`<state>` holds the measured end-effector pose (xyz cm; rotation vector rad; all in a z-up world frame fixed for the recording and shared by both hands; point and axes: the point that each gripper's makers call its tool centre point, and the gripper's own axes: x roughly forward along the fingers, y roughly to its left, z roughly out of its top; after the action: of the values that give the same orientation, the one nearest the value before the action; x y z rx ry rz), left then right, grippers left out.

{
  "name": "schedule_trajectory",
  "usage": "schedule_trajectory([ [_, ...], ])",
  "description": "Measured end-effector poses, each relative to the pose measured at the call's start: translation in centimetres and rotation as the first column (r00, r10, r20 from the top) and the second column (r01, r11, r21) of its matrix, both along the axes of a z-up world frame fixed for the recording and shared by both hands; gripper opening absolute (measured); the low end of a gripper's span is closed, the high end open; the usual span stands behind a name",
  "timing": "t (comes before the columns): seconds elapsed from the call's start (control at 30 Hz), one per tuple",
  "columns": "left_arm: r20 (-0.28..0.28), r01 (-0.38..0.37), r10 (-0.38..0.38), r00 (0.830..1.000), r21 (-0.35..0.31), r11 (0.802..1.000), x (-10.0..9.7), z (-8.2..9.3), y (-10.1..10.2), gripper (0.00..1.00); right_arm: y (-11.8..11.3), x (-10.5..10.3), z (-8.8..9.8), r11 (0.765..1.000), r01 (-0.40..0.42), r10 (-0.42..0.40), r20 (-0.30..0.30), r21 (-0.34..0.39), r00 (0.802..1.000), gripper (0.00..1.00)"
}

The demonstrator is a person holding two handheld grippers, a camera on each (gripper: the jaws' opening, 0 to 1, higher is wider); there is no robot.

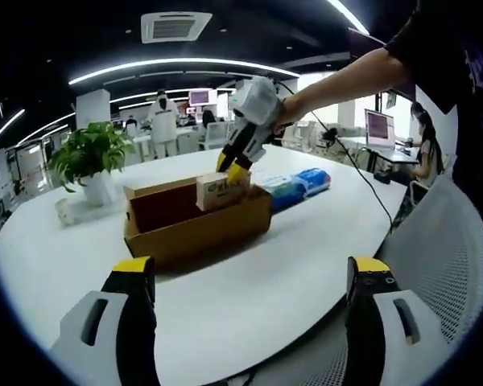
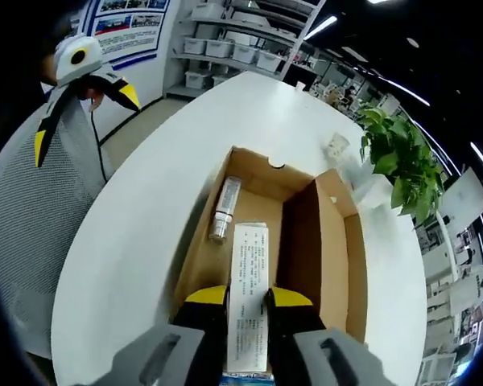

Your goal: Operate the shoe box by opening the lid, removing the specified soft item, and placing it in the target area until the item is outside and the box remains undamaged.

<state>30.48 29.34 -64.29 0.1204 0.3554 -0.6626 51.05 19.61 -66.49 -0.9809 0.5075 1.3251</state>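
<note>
Above the open box (image 2: 318, 233) on the table (image 2: 145, 217), the right gripper (image 2: 248, 299) pinches the pack (image 2: 248, 305) by its end while the left gripper (image 1: 249, 277) hangs open well back, so a thin hold could drop it back inside.

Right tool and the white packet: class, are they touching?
Touching. The right gripper view shows the right tool with both yellow-tipped jaws pressed against the white packet over the open shoe box.

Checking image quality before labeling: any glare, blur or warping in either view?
Left gripper view: ceiling light strips blow out, fisheye bends the white table edge, shoe box sharp. Right gripper view: right gripper and its held packet crisp, potted plant stretched near the rim, soft shadows.
</note>
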Motion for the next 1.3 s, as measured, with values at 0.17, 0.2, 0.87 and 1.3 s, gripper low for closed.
schedule_trajectory([
  [0.17, 0.011, 0.002, -0.002, 1.000, -0.002, 1.000, 0.1, 0.2, 0.0, 0.99, -0.4, 0.0, 1.5, 1.000, 0.014, -0.014, 0.000, 0.028, 1.000, 0.14],
  [0.2, 0.009, 0.004, -0.004, 1.000, -0.002, 1.000, 0.0, 0.1, 0.0, 0.99, -0.5, 0.0, 1.8, 0.999, 0.017, -0.017, -0.001, 0.033, 1.000, 0.14],
  [0.87, -0.010, 0.003, -0.003, 1.000, -0.036, 0.999, 0.0, 0.1, -0.1, 0.99, -4.2, 0.9, 4.7, 0.999, 0.023, -0.025, 0.063, 0.026, 0.998, 0.14],
  [1.3, 0.007, 0.010, -0.010, 1.000, -0.034, 0.999, 0.0, 0.3, -0.2, 0.99, -7.4, 1.1, 6.0, 0.998, 0.062, -0.064, 0.086, 0.028, 0.994, 0.14],
])
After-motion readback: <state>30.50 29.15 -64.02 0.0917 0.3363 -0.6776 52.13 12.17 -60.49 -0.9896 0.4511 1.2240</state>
